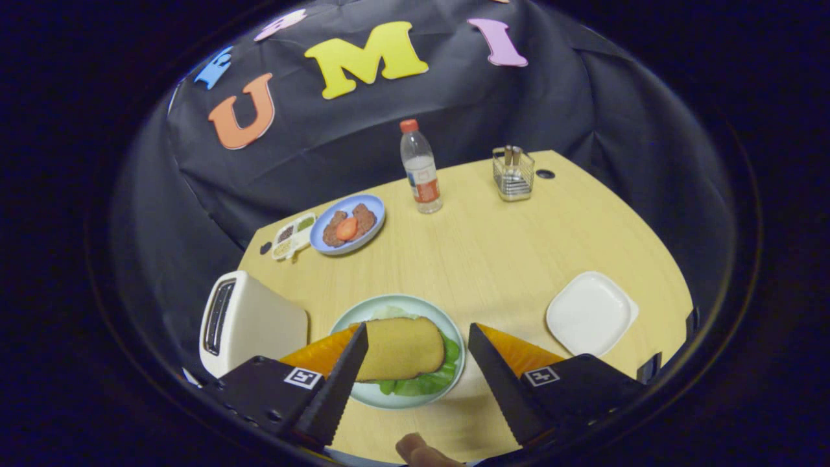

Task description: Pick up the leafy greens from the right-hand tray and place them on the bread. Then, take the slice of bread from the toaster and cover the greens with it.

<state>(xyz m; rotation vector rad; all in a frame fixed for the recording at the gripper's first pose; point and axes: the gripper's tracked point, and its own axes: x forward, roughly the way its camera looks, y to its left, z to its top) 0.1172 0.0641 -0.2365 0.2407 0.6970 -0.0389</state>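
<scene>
A slice of toasted bread (399,348) lies on top of leafy greens (428,379) on a pale green plate (389,306), just ahead of and between my fingers. The greens stick out from under the bread on its near right side. My gripper (418,331) is open above the plate, with nothing held between its fingers. A white toaster (249,322) stands to the left of the plate, beside my left finger (347,363); its slot looks dark. A white square tray (590,313) sits to the right, beyond my right finger (493,363), with nothing on it.
A blue plate (373,230) with brown patties and a tomato slice sits at the far left. A small seasoning tray (293,236) lies beside it. A water bottle (420,168) and a wire cutlery holder (513,173) stand at the back. A fingertip (418,449) shows below the gripper.
</scene>
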